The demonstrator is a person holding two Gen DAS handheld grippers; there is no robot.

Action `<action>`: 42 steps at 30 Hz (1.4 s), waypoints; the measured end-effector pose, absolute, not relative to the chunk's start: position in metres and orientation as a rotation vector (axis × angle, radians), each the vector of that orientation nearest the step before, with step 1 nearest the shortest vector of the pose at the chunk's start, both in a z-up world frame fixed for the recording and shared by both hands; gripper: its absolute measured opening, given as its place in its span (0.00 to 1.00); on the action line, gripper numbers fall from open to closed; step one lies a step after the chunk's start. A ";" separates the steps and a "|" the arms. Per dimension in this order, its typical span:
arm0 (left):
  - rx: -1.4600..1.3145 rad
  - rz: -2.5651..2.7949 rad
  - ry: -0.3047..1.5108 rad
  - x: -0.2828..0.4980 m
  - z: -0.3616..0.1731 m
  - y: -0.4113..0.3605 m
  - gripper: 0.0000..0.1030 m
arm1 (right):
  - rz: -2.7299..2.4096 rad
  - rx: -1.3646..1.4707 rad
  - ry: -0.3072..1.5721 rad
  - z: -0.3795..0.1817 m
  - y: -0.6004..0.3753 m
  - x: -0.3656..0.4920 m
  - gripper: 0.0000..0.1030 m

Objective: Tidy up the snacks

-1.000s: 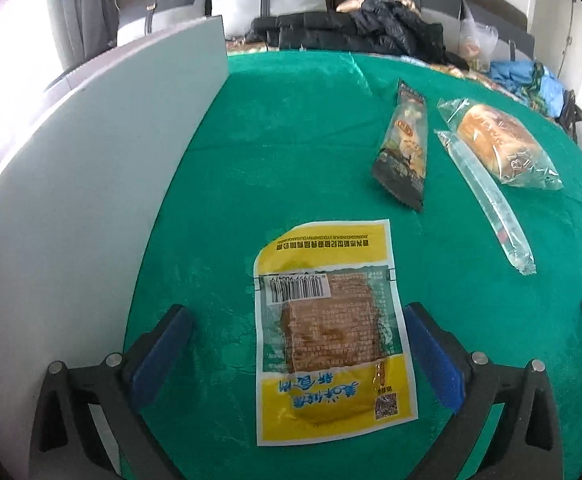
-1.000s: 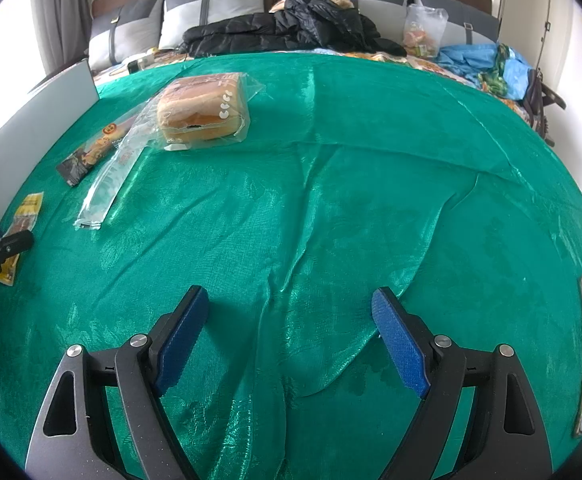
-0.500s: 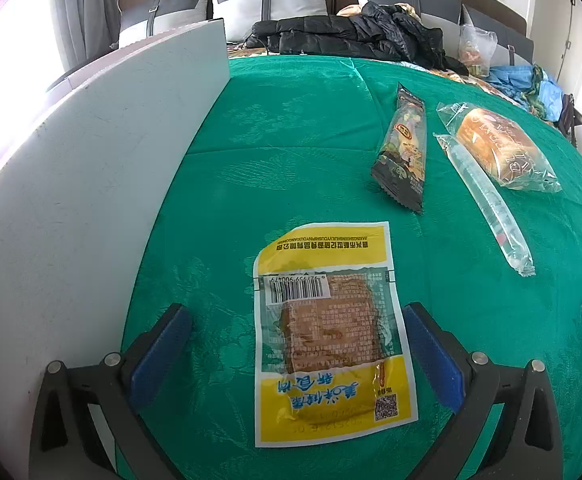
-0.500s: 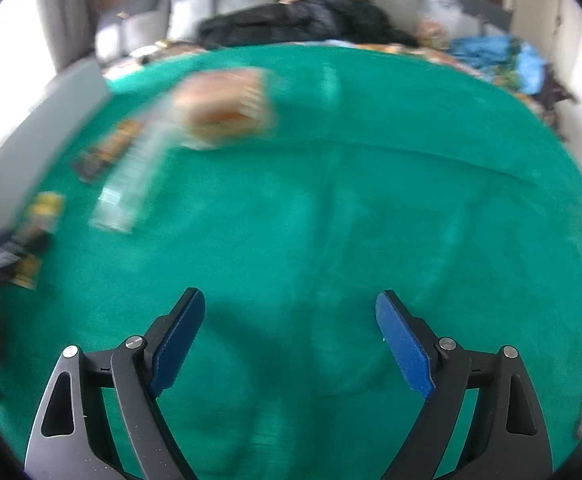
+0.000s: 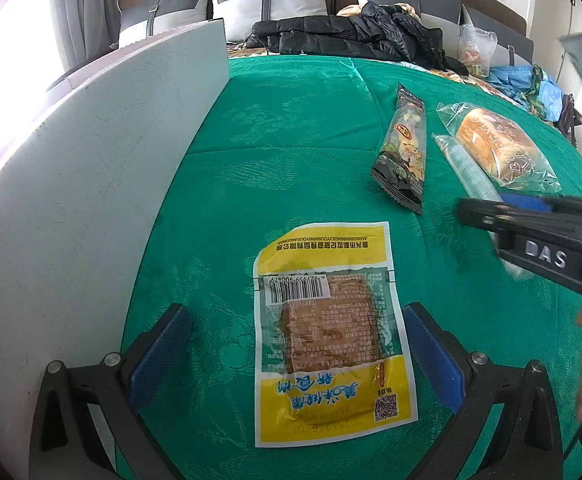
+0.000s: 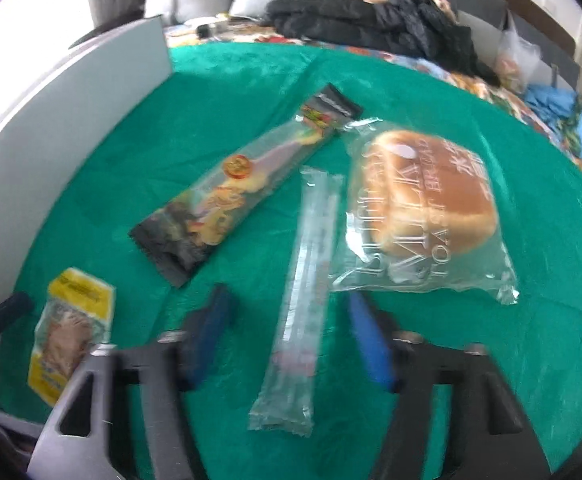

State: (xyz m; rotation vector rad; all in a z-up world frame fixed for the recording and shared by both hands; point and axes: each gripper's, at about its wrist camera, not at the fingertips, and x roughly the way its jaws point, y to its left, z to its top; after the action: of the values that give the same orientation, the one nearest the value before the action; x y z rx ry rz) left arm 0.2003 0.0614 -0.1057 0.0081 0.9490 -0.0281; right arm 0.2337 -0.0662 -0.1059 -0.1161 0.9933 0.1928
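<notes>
The clear tube packet (image 6: 303, 280) is straddled by the right gripper (image 6: 291, 340), whose jaws are closing without yet pressing it; a grasp is judged under way. The yellow packet (image 5: 327, 328) lies between the left gripper's (image 5: 299, 352) wide-open jaws, untouched. Beyond, the dark bar (image 6: 235, 192) and bread bag (image 6: 423, 208) are left awaiting sorting.

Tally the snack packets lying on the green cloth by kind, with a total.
Yellow flat packet with a barcode: 1
Dark long bar wrapper: 1
Clear long tube packet: 1
Bread loaf in a clear bag: 1
Total: 4 snack packets
</notes>
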 end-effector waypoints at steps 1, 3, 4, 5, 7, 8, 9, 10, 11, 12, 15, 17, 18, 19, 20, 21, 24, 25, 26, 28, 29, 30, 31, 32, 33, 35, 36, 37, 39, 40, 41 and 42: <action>0.008 -0.028 0.949 0.200 -0.106 0.061 1.00 | 0.183 -0.120 0.998 -0.105 -0.067 0.228 0.23; 0.008 -0.028 0.949 0.200 -0.106 0.061 1.00 | 0.196 -0.109 1.010 -0.104 -0.075 0.215 0.19; 0.008 -0.028 0.949 0.200 -0.106 0.061 1.00 | 0.208 -0.102 1.019 -0.103 -0.080 0.205 0.19; 0.008 -0.028 0.949 0.200 -0.106 0.061 1.00 | 0.210 -0.098 1.023 -0.100 -0.086 0.195 0.19; 0.008 -0.028 0.949 0.200 -0.106 0.062 1.00 | 0.216 -0.084 1.029 -0.099 -0.100 0.166 0.19; 0.008 -0.028 0.949 0.200 -0.106 0.061 1.00 | 0.216 -0.080 1.026 -0.099 -0.108 0.147 0.19; 0.008 -0.028 0.949 0.200 -0.106 0.062 1.00 | 0.214 -0.079 1.023 -0.098 -0.116 0.139 0.19; 0.008 -0.028 0.949 0.200 -0.106 0.062 1.00 | 0.208 -0.076 1.015 -0.098 -0.123 0.125 0.19; 0.008 -0.028 0.949 0.200 -0.106 0.062 1.00 | 0.196 -0.074 1.005 -0.098 -0.127 0.115 0.19; 0.008 -0.028 0.949 0.200 -0.106 0.062 1.00 | 0.170 -0.072 0.990 -0.098 -0.136 0.100 0.19; 0.008 -0.028 0.949 0.200 -0.106 0.062 1.00 | 0.074 -0.027 0.949 -0.097 -0.158 0.098 0.19; 0.008 -0.028 0.949 0.200 -0.106 0.062 1.00 | 0.014 0.007 0.922 -0.097 -0.172 0.112 0.19; 0.008 -0.028 0.949 0.201 -0.106 0.062 1.00 | -0.016 0.029 0.911 -0.097 -0.181 0.122 0.19; 0.008 -0.028 0.949 0.200 -0.106 0.062 1.00 | -0.024 0.047 0.910 -0.097 -0.186 0.128 0.20; 0.008 -0.028 0.948 0.201 -0.106 0.062 1.00 | -0.024 0.062 0.907 -0.097 -0.189 0.134 0.22; 0.008 -0.028 0.948 0.200 -0.106 0.062 1.00 | -0.020 0.074 0.901 -0.097 -0.191 0.140 0.23; 0.008 -0.028 0.948 0.201 -0.106 0.062 1.00 | -0.016 0.078 0.880 -0.098 -0.192 0.142 0.55; 0.008 -0.028 0.948 0.201 -0.106 0.062 1.00 | -0.008 0.074 0.873 -0.099 -0.190 0.142 0.66; 0.008 -0.028 0.949 0.201 -0.106 0.062 1.00 | -0.001 0.064 0.877 -0.100 -0.186 0.143 0.68; 0.008 -0.028 0.948 0.201 -0.106 0.062 1.00 | -0.005 0.015 0.890 -0.101 -0.179 0.145 0.71; 0.008 -0.028 0.948 0.201 -0.106 0.062 1.00 | -0.006 -0.001 0.896 -0.103 -0.176 0.146 0.75; 0.008 -0.028 0.948 0.200 -0.106 0.062 1.00 | -0.005 -0.020 0.900 -0.104 -0.173 0.148 0.76; 0.008 -0.028 0.948 0.200 -0.106 0.062 1.00 | -0.002 -0.023 0.903 -0.104 -0.172 0.149 0.78; 0.008 -0.028 0.948 0.201 -0.106 0.062 1.00 | 0.000 -0.026 0.905 -0.106 -0.173 0.148 0.80; 0.008 -0.028 0.948 0.200 -0.106 0.062 1.00 | 0.004 -0.022 0.907 -0.106 -0.173 0.148 0.81; 0.008 -0.028 0.948 0.200 -0.106 0.062 1.00 | 0.012 -0.024 0.911 -0.107 -0.174 0.148 0.84; 0.008 -0.028 0.948 0.200 -0.106 0.062 1.00 | 0.013 -0.027 0.912 -0.107 -0.173 0.148 0.85; 0.008 -0.028 0.948 0.200 -0.106 0.062 1.00 | 0.014 -0.028 0.913 -0.107 -0.173 0.148 0.86; 0.008 -0.028 0.948 0.200 -0.106 0.062 1.00 | 0.020 -0.028 0.915 -0.108 -0.173 0.149 0.87; 0.008 -0.028 0.948 0.200 -0.106 0.062 1.00 | 0.020 -0.028 0.915 -0.108 -0.172 0.149 0.88; 0.008 -0.028 0.948 0.200 -0.106 0.062 1.00 | 0.021 -0.030 0.916 -0.108 -0.172 0.149 0.88; 0.008 -0.028 0.948 0.200 -0.106 0.062 1.00 | 0.021 -0.030 0.916 -0.108 -0.172 0.149 0.88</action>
State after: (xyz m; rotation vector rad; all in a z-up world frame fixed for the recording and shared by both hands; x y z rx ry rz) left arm 0.2003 0.0622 -0.1056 0.0077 0.9483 -0.0283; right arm 0.1486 -0.1715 -0.1082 -0.0301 0.9160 0.0213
